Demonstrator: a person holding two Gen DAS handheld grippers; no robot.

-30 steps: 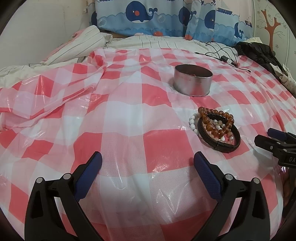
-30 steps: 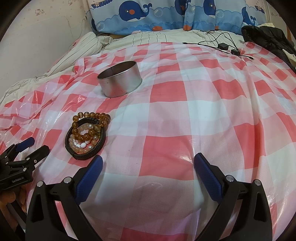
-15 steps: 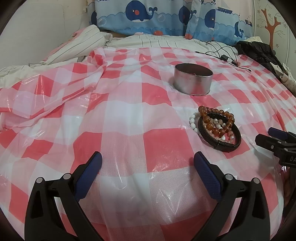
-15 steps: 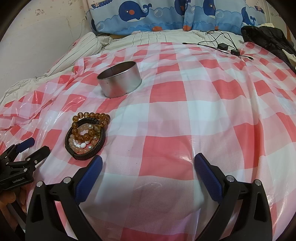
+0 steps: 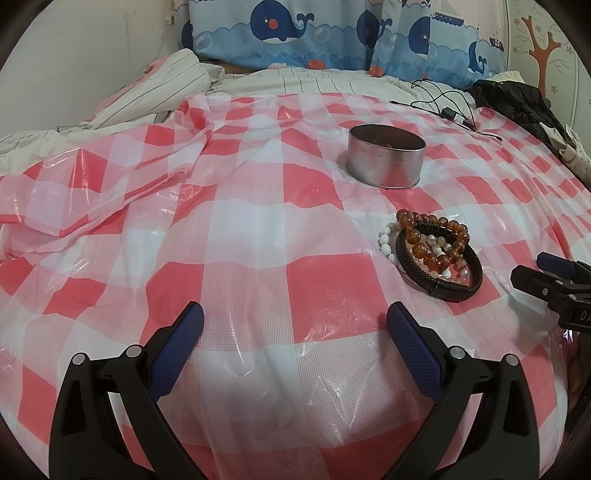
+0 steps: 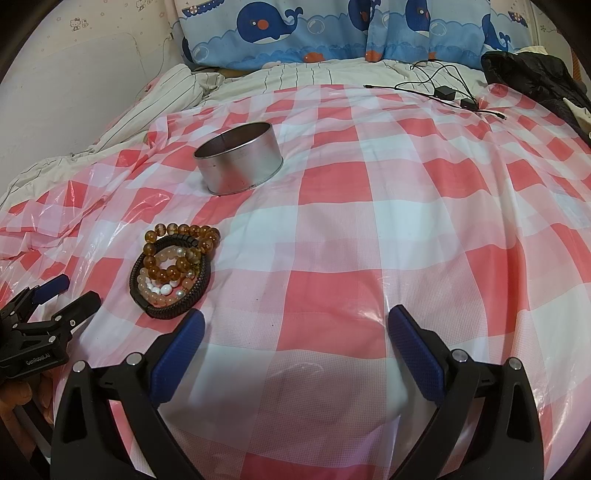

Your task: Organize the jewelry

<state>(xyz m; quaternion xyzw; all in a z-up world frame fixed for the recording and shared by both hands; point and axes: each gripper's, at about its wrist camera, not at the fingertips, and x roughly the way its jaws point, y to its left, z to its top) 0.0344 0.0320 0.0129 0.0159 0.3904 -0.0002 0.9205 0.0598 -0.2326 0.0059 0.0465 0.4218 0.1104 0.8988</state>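
A heap of bracelets lies on the red-and-white checked plastic sheet: amber beads, pale pink and white beads, and a black braided band around them. Beyond it stands a round metal tin with something red inside. My left gripper is open, low over the sheet, with the heap ahead to its right. My right gripper is open too, with the heap just beyond its left fingertip. Nothing is between either pair of fingers. Each gripper shows at the edge of the other's view, the right one and the left one.
The sheet covers a bed with striped bedding bunched at the far left. Whale-print pillows line the back. A black cable with adapters and a dark garment lie at the far right.
Both grippers have barely shifted; the bracelets and the tin lie where they were.
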